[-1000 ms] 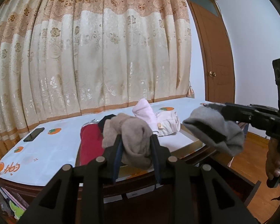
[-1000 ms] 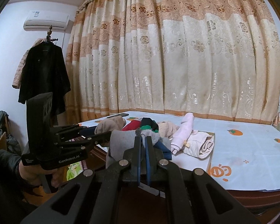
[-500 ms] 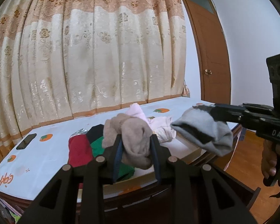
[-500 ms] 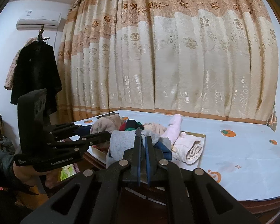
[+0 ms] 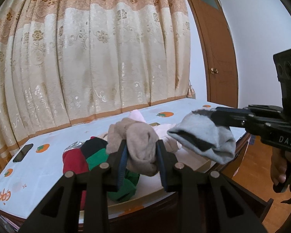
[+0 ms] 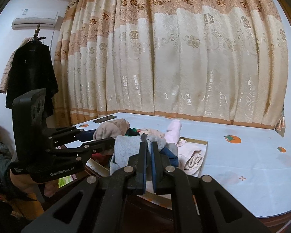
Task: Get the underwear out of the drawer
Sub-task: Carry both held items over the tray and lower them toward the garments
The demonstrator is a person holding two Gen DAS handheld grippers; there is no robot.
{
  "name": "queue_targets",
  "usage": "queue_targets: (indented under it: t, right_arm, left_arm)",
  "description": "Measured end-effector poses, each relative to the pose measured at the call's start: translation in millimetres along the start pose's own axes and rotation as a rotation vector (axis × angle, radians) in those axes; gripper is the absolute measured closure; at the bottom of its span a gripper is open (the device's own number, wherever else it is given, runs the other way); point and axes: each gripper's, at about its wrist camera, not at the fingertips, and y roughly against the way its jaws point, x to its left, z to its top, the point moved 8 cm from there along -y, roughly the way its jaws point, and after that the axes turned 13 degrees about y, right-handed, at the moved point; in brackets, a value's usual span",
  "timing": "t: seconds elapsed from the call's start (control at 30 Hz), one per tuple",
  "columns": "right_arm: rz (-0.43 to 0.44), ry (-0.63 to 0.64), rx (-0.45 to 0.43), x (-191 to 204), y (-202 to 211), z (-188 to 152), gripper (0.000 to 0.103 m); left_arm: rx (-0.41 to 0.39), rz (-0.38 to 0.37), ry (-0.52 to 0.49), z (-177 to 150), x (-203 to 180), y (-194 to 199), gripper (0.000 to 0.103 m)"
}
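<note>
My left gripper point(image 5: 141, 144) is shut on a bunched beige garment point(image 5: 139, 134), held in the air above the table's near edge. To its right my right gripper point(image 5: 213, 114) is shut on a grey garment with dark trim point(image 5: 203, 136), which hangs from its tips. In the right wrist view the grey garment point(image 6: 126, 149) drapes to the left of my right gripper point(image 6: 149, 145), and the left gripper point(image 6: 100, 137) holds the beige garment point(image 6: 112, 129) at the left. A dark wooden drawer corner point(image 5: 261, 203) shows low right; its inside is hidden.
Red point(image 5: 73, 161), green point(image 5: 124, 190) and pink point(image 5: 137, 115) clothes lie piled on a flat board point(image 6: 194, 140) on the white table cloth point(image 5: 38, 167). A phone point(image 5: 22, 152) lies at the far left. Curtains hang behind, a door point(image 5: 213, 58) at right, coats point(image 6: 31, 73) at left.
Both grippers have carried their garments forward towards the table and a little up. The clothes pile now sits closer and lower in both views. Neither grip has changed.
</note>
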Motion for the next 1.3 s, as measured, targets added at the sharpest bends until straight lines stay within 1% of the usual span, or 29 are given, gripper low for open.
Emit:
queue_targets:
  t: [0.23, 0.5, 0.6, 0.73, 0.9, 1.3]
  right_arm:
    - [-0.004, -0.013, 0.011, -11, -10, 2, 0.098]
    - [-0.021, -0.022, 0.050, -25, -26, -1, 0.098]
    - [-0.027, -0.025, 0.062, -30, -32, -4, 0.098]
    - [-0.036, -0.029, 0.092, -35, -42, -10, 0.098]
    - [-0.031, -0.060, 0.110, -42, -53, -17, 0.098]
    - [-0.027, -0.054, 0.139, -40, -68, -21, 0.098]
  left_arm:
    - [0.026, 0.004, 0.003, 2, 0, -14, 0.076]
    - [0.050, 0.005, 0.017, 3, 1, -30, 0.076]
    - [0.059, 0.011, 0.016, 2, 2, -36, 0.076]
    - [0.079, 0.012, 0.042, -1, 7, -45, 0.076]
    - [0.098, 0.014, 0.053, -6, 9, -54, 0.076]
    - [0.121, 0.019, 0.054, -5, 8, -67, 0.076]
